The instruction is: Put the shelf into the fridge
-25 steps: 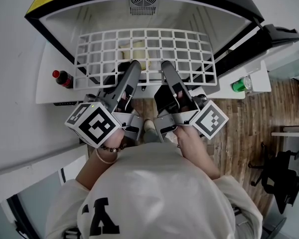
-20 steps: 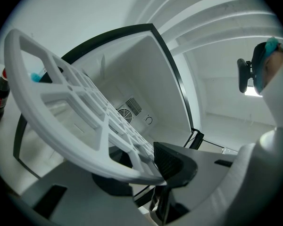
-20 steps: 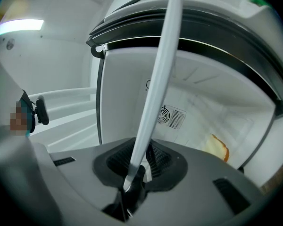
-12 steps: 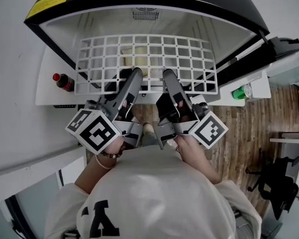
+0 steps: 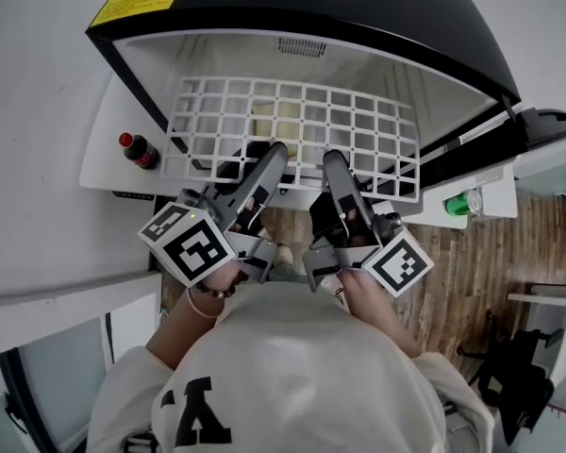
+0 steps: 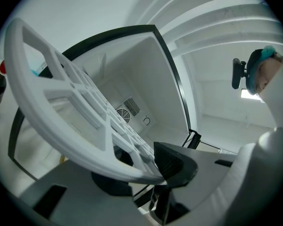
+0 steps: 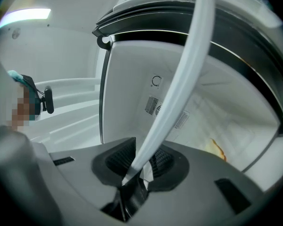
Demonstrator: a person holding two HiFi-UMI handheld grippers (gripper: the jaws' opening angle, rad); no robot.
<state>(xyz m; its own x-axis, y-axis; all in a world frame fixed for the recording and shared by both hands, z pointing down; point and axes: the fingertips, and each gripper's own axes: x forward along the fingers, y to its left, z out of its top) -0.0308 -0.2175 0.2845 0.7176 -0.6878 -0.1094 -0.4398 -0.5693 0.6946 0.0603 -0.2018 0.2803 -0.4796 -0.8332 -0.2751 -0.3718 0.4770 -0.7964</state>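
Observation:
The white grid shelf (image 5: 302, 130) lies level across the open mouth of the black fridge (image 5: 208, 50), front rim toward me. My left gripper (image 5: 277, 153) is shut on that rim, which is clamped between its pads (image 6: 172, 161) in the left gripper view, where the shelf (image 6: 75, 112) slants away into the cabinet. My right gripper (image 5: 336, 160) is at the rim beside it. Its jaws have just been opening. The shelf's rim (image 7: 179, 93) still runs between its pads (image 7: 120, 159), which stand loose on either side of it.
A cola bottle (image 5: 139, 149) stands in the white door rack on the left, and a green can (image 5: 462, 203) sits on the right. The fridge's white inner walls and rear vent (image 7: 153, 106) lie ahead. Wooden floor lies below.
The head camera has swung, so fridge and shelf sit further right and lower in view. Both grippers keep their places on the shelf's front rim.

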